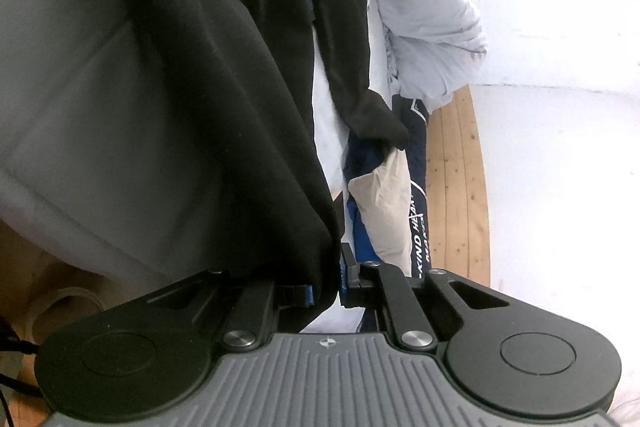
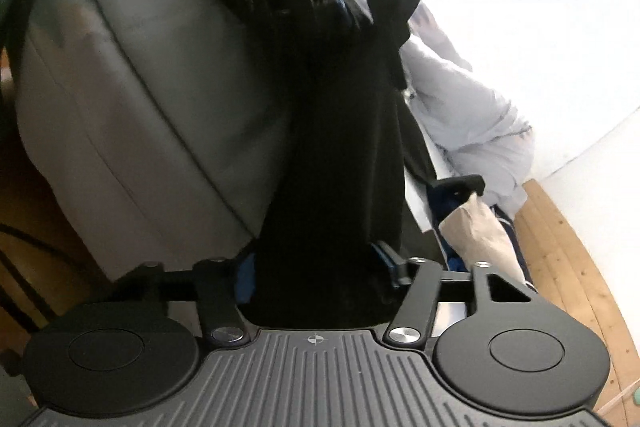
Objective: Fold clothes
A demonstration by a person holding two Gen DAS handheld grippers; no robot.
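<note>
A grey sofa [image 1: 80, 87] fills the left side of both views, its cushions running from near to far. Against it hangs the black garment [image 1: 224, 67], a long dark sheet of cloth stretched between the two grippers and falling in loose folds; in the right wrist view it [image 2: 332, 187] rises from the near fingers straight up to the far gripper. To the right lies a pale wooden floor strip [image 1: 456, 187] beside a bright white surface. On that side sits a heap of other laundry: a crumpled light-blue garment [image 1: 432, 19], a navy piece with white lettering [image 1: 418, 211], and a beige cloth [image 1: 384, 203] tucked against it. The left gripper [image 1: 326, 293] has its jaws closed on the lower edge of the black garment, the cloth pinched tight between the blue pads. The right gripper [image 2: 316, 273] likewise clamps a thick bunch of the same garment, fingers pressed against both sides of the fold.
</note>
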